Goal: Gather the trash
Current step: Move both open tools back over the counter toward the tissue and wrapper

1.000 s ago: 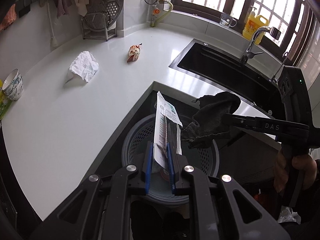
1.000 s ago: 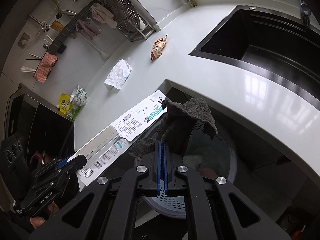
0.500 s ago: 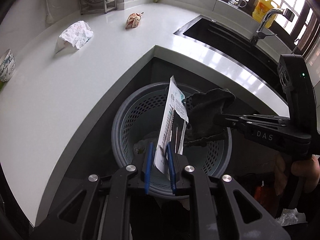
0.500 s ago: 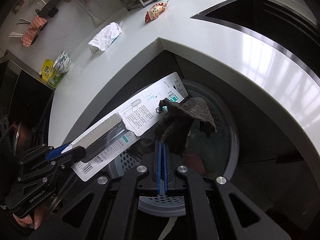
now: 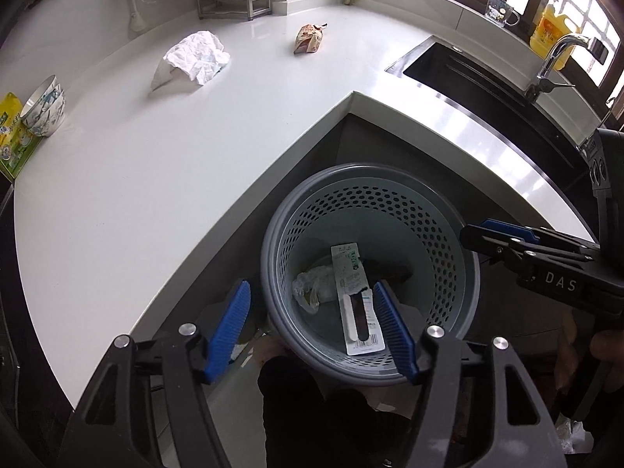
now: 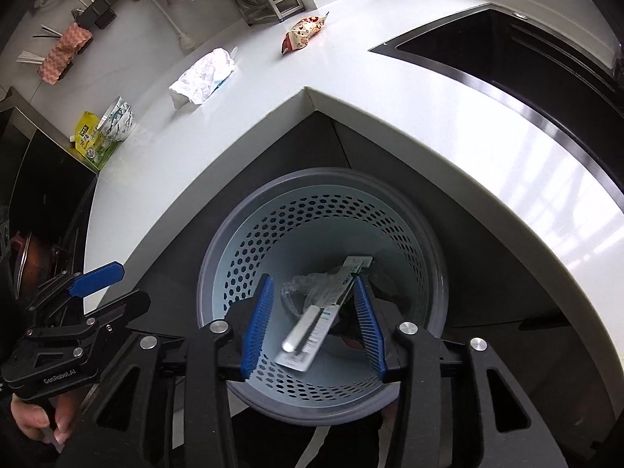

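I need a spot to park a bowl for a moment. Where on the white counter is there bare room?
Bare: the broad counter stretch between the crumpled tissue and the front edge, and the strip beside the sink. Crowded: the far left end, with the bowl and yellow packet.

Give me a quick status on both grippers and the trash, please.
Left gripper and right gripper opening, nothing held. Card package in the bin. Crumpled paper, snack wrapper on the counter.

A home kitchen: white countertop [image 5: 163, 163], black sink [image 5: 487, 89], faucet [image 5: 553, 58], bowl [image 5: 43, 111].
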Motion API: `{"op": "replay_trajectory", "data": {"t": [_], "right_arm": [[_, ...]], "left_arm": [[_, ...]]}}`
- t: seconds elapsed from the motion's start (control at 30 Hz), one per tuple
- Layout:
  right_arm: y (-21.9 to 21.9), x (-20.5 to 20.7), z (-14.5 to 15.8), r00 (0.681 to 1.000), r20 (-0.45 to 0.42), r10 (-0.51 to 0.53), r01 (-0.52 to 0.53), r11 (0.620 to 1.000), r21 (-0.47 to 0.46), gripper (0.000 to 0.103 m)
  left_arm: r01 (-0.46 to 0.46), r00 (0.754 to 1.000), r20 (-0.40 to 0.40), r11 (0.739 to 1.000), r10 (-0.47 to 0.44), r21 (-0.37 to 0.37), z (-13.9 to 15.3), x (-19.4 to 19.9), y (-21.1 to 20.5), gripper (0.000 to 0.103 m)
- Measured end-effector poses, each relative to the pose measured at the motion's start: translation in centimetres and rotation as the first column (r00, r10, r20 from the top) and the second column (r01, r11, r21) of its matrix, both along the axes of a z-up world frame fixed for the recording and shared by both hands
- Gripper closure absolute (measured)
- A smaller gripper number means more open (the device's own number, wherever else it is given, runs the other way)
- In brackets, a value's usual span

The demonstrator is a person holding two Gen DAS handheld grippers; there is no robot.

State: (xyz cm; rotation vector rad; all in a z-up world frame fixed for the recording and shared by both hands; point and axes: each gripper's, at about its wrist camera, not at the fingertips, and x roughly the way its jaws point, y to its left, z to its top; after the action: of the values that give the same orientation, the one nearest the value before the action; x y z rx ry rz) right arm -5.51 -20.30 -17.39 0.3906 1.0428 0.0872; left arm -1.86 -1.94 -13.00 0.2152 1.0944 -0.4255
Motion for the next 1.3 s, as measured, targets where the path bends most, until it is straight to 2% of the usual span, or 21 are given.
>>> {"op": "replay_trajectory", "data": {"t": [0.33,0.4,0.67,0.77,0.93,1.1,1.23,1.3], "right_arm": [[0.8,-1.2,2.8,1.0,-0.003,-0.022,0.021,0.995,-0.102,0.04],[0.8,-1.3,3.8,0.999,0.012,-0.036,0.037,0.991,-0.13,0.035],[0.9,-0.7,7.4,0.992,0.108,-0.062,0.084,0.972,-0.218,0.028],[1.3,-0.1,8.5,0.989,0.143,-0.036,0.07,0.968,-0.242,0.028],[1.7,1.3,10.0,0.972,0.232,-0.042,0.112,0.948,-0.297,0.028],[1.6,3.7,10.9,0.964,0.256,-0.064,0.138,0.949,-0.284,0.028],[1.9,6.4,11.4,0.977,0.208,-0.049,0.115,0.941,-0.319,0.028],[1.9,7.5,11.8,0.973,0.224,-0.06,0.127,0.946,-0.299,0.028]], "left_arm": [[-0.083,0.995,0.05,0.997,0.083,-0.005,3.3,0.0,0.6,0.025],[-0.099,0.993,0.069,0.995,0.099,-0.004,4.1,0.0,0.7,0.023],[-0.158,0.976,0.146,0.987,0.159,-0.018,7.5,0.5,1.5,0.01],[-0.174,0.97,0.164,0.984,0.179,-0.04,8.7,0.9,2.1,0.009],[-0.192,0.959,0.202,0.98,0.198,-0.049,10.4,2.2,2.8,0.007],[-0.25,0.939,0.233,0.967,0.254,-0.046,11.5,4.9,4.0,0.007],[-0.271,0.925,0.264,0.962,0.272,-0.041,12.3,7.9,5.1,0.007],[-0.271,0.922,0.275,0.961,0.274,-0.047,12.7,9.6,5.7,0.007]]}}
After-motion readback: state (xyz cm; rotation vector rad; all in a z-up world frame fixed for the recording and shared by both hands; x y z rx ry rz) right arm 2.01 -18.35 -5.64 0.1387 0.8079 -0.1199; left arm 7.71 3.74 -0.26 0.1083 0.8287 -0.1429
